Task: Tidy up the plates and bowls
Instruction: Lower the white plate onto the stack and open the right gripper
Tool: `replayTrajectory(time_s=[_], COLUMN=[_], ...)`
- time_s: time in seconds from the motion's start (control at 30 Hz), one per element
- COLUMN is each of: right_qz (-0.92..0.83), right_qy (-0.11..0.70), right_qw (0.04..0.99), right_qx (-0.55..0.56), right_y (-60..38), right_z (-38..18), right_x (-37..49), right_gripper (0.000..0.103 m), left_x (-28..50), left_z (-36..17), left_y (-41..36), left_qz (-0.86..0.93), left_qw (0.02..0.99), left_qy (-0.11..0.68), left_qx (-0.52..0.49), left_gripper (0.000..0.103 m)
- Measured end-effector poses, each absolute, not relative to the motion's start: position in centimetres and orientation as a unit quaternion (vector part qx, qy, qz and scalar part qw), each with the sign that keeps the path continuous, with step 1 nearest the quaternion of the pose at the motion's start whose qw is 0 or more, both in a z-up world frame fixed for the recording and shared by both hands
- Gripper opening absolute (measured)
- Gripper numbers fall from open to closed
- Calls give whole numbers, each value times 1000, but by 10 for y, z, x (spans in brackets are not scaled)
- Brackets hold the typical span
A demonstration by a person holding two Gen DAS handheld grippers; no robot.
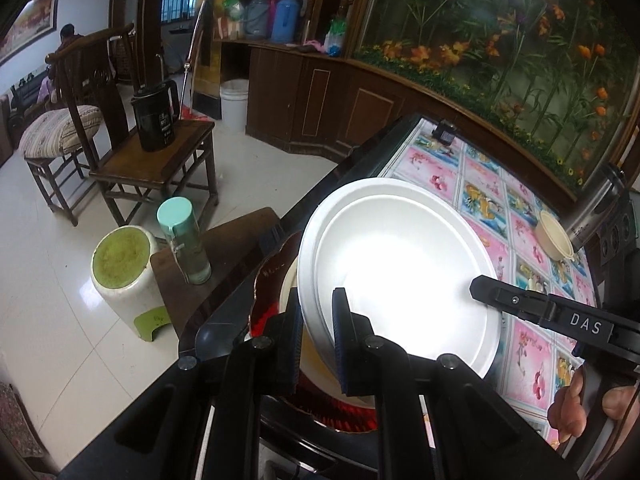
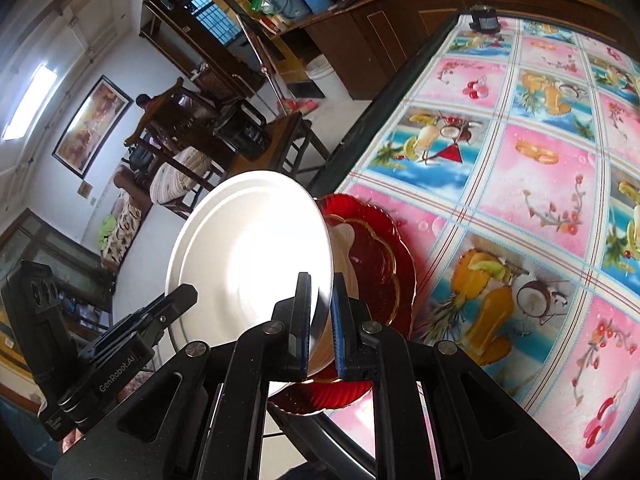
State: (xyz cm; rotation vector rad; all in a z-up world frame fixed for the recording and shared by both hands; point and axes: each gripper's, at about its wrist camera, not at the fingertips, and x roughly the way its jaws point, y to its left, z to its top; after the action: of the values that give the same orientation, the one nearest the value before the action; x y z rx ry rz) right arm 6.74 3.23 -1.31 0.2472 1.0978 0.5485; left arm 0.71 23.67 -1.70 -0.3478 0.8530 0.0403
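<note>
Both grippers hold one white plate [image 1: 400, 272], tilted above the table corner. My left gripper [image 1: 318, 336] is shut on its near rim. My right gripper [image 2: 320, 316] is shut on the opposite rim of the same plate [image 2: 248, 256]; its finger shows in the left wrist view [image 1: 504, 300]. Under the plate lies a red scalloped glass plate [image 2: 384, 264] with a cream bowl [image 2: 348, 248] on it, partly hidden. A small beige bowl [image 1: 554, 236] stands far right on the table.
The table has a pink and blue fruit-pattern cloth [image 2: 520, 184] and a dark edge [image 2: 360, 128]. A steel flask [image 1: 596, 208] stands beside the beige bowl. A dark stool with a mint-capped bottle [image 1: 184, 236], a white stool [image 1: 124, 276] and wooden chairs [image 1: 152, 160] stand on the floor to the left.
</note>
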Motion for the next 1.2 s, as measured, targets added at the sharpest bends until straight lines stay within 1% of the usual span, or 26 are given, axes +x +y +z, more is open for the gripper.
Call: replayTrajectory(time_s=[0.43, 0.57, 0.63, 0.67, 0.73, 0.77, 1.03, 1.2], right_qz=[255, 252, 250, 251, 251, 250, 259, 266], right_qy=[522, 521, 521, 522, 521, 521, 514, 491], right_qw=[807, 809, 809, 809, 809, 809, 809, 815], right_qx=[103, 104, 104, 105, 106, 105, 119, 152], right_y=[42, 40, 40, 40, 40, 40, 33, 14], right_z=[-25, -25, -26, -26, -26, -26, -26, -20], right_x=[68, 68, 69, 69, 69, 69, 68, 69], right_gripper=[10, 10, 10, 10, 10, 10, 11, 11], left_x=[6, 8, 8, 7, 4, 2, -7, -5], left_z=[-25, -31, -33, -33, -31, -30, -15, -13], left_y=[242, 242, 244, 246, 250, 252, 255, 249], left_qz=[28, 31, 35, 35, 37, 40, 62, 68], left_qw=[886, 879, 877, 877, 877, 878, 893, 897], left_qy=[434, 450, 455, 455, 454, 453, 423, 417], left_qx=[-165, -154, -151, -151, -153, -153, -139, -131], left_gripper=[14, 22, 29, 31, 40, 41, 46, 46])
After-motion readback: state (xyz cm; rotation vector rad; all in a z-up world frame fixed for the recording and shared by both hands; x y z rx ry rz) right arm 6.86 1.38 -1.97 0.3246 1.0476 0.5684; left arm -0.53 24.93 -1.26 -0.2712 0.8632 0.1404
